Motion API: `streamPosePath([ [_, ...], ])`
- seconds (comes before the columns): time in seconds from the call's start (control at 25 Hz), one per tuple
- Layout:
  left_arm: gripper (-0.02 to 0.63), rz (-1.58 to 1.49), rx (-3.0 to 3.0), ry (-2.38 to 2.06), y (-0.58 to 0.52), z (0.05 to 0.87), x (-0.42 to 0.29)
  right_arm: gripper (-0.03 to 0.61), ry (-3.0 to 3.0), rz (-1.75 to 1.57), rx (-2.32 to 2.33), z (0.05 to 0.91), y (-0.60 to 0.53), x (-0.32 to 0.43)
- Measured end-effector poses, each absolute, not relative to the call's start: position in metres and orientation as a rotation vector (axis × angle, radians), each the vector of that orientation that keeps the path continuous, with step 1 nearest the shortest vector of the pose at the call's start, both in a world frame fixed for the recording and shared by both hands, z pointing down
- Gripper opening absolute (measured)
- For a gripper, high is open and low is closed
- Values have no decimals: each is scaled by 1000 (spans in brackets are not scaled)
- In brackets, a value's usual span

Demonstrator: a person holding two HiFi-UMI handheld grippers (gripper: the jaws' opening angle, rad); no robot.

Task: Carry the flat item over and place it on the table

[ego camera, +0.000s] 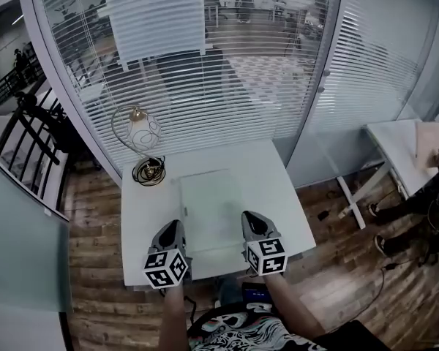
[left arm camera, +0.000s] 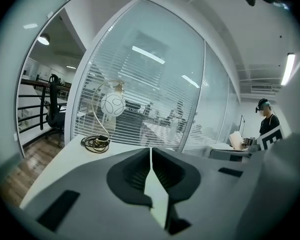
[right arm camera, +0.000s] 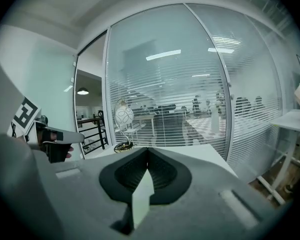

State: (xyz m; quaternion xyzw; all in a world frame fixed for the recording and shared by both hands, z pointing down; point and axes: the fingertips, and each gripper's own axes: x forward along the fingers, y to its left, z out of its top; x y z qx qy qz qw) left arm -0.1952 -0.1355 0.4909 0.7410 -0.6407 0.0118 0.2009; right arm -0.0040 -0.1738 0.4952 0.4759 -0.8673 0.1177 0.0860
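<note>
A person's left gripper (ego camera: 175,232) and right gripper (ego camera: 251,224) each pinch a near corner of a flat sheet (ego camera: 208,199) over a white table (ego camera: 143,210), with the jaws pressed tight on its edge. Carrying it well likely means keeping both hands level and moving together, so the panel neither twists nor slips. The sheet is thin, pale green, translucent and rectangular.

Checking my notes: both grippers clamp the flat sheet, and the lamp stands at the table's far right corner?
No: the head view shows the lamp at the table's far left corner. Left gripper and right gripper do clamp the flat sheet.
</note>
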Motion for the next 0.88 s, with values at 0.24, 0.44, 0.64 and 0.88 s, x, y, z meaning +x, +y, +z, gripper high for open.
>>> streamPosePath([
  [0.24, 12, -28, 2114, -1716, -134, 488, -190, 6, -2599, 356, 1392, 497, -173, -9],
  [0.44, 11, -131, 2080, -1647, -139, 487, -191, 6, -2611, 361, 1369, 496, -173, -12],
  [0.64, 8, -80, 2044, -1645, -143, 498, -193, 6, -2608, 379, 1384, 497, -177, -10],
  [0.88, 8, -103, 2039, -1626, -146, 500, -189, 6, -2589, 400, 1395, 504, -182, -2],
])
